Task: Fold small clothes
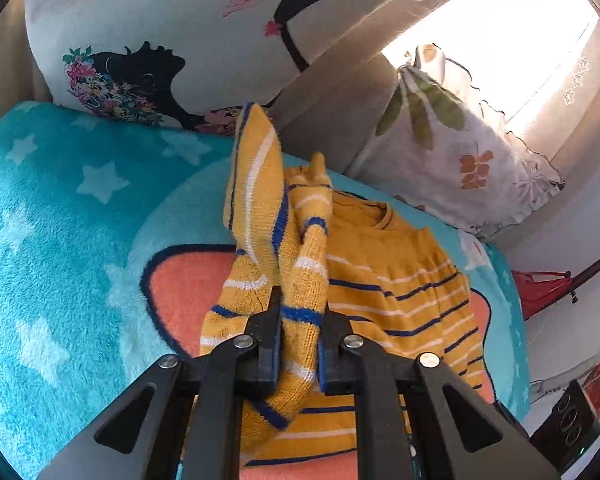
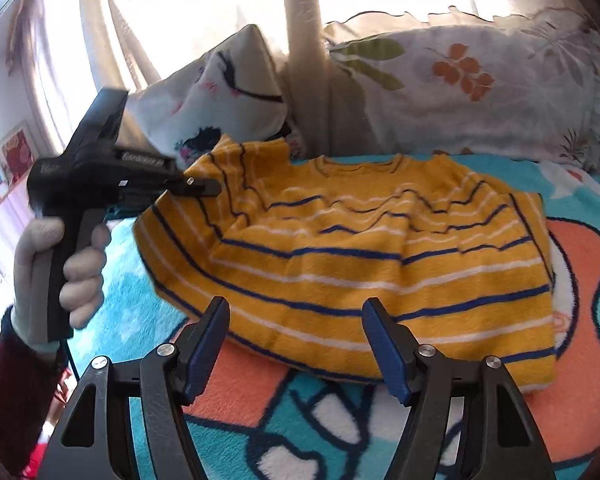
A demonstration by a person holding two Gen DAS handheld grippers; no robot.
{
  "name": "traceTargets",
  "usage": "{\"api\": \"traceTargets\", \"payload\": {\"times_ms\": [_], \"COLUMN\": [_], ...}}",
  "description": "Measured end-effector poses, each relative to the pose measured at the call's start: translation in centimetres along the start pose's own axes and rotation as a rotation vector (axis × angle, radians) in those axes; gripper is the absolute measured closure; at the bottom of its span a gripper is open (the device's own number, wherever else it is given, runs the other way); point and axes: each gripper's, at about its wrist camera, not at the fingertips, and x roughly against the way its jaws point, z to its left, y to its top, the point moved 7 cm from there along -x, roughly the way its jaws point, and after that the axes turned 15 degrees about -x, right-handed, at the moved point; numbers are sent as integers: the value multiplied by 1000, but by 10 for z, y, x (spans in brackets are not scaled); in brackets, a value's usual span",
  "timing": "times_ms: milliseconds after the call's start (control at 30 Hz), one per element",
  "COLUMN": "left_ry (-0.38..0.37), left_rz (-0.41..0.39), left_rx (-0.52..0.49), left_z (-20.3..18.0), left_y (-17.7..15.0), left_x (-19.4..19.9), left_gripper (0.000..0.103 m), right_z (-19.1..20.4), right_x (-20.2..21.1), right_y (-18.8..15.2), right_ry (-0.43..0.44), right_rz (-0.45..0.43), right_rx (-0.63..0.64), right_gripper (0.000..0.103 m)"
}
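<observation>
I see the mustard knit sweater, ribbed and soft with thin navy and white stripes, lying on a plush turquoise blanket with stars and an orange cartoon patch; its neckline faces two printed pillows and its length runs from hem to collar away from my right claw. My left claw is pinching one sleeve, lifted upright above the body. My right claw is spread wide, hovering just above the hem without touching it.
</observation>
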Motion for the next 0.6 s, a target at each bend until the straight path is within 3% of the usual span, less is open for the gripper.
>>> {"api": "traceTargets", "payload": {"times_ms": [133,267,467,600], "left_ry": [20,46,80,78], "left_rz": [-7,-12,-22,-38], "left_rx": [4,-4,-30,-42], "left_z": [-8,-13,-16,-17], "left_y": [-10,-18,-30,-33], "left_x": [2,4,-1,-1], "left_gripper": [91,91,91,91], "right_z": [-10,14,49,73], "right_x": [6,-35,-128,-151], "right_y": [48,82,84,85], "right_ry": [115,252,337,334], "right_rz": [20,167,441,456], "right_rx": [-122,-175,-375,-386], "right_gripper": [26,23,23,22]}}
